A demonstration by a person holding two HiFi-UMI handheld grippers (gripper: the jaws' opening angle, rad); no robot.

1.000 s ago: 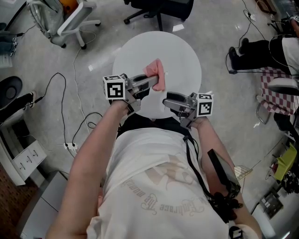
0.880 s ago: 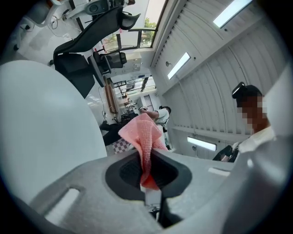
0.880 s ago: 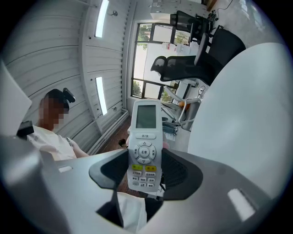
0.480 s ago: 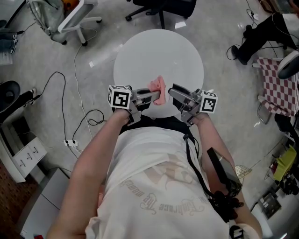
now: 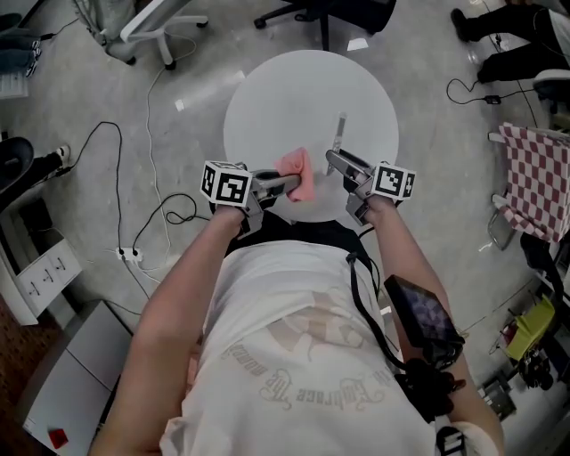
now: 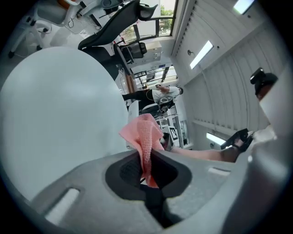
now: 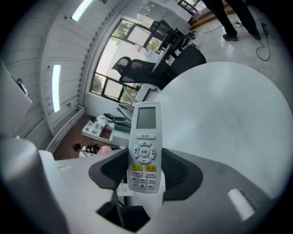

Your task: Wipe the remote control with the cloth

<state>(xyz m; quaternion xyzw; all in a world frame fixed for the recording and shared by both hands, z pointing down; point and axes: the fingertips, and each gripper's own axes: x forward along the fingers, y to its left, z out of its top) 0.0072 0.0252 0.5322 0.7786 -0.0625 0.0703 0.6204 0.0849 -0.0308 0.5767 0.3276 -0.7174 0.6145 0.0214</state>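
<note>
My left gripper (image 5: pixel 287 184) is shut on a pink cloth (image 5: pixel 296 171) over the near edge of the round white table (image 5: pixel 303 89). In the left gripper view the cloth (image 6: pixel 143 136) stands up in a fold from between the jaws of that gripper (image 6: pixel 146 159). To its right, my right gripper (image 5: pixel 338 162) is shut on a white remote control (image 5: pixel 339 134), which points away from me over the table. In the right gripper view the remote (image 7: pixel 145 146) shows its screen and buttons face up, clamped at its lower half by the right gripper (image 7: pixel 145 167). Cloth and remote are apart.
Office chairs (image 5: pixel 151 22) stand on the floor beyond the table. A black cable (image 5: pixel 151 160) and a power strip (image 5: pixel 132 256) lie at the left. At the right edge are a red checked fabric (image 5: pixel 539 174) and a person's legs (image 5: pixel 508 40).
Both grippers have come down over the table's near edge. The cloth has moved toward me with the left gripper. The remote has swung to point out over the table.
</note>
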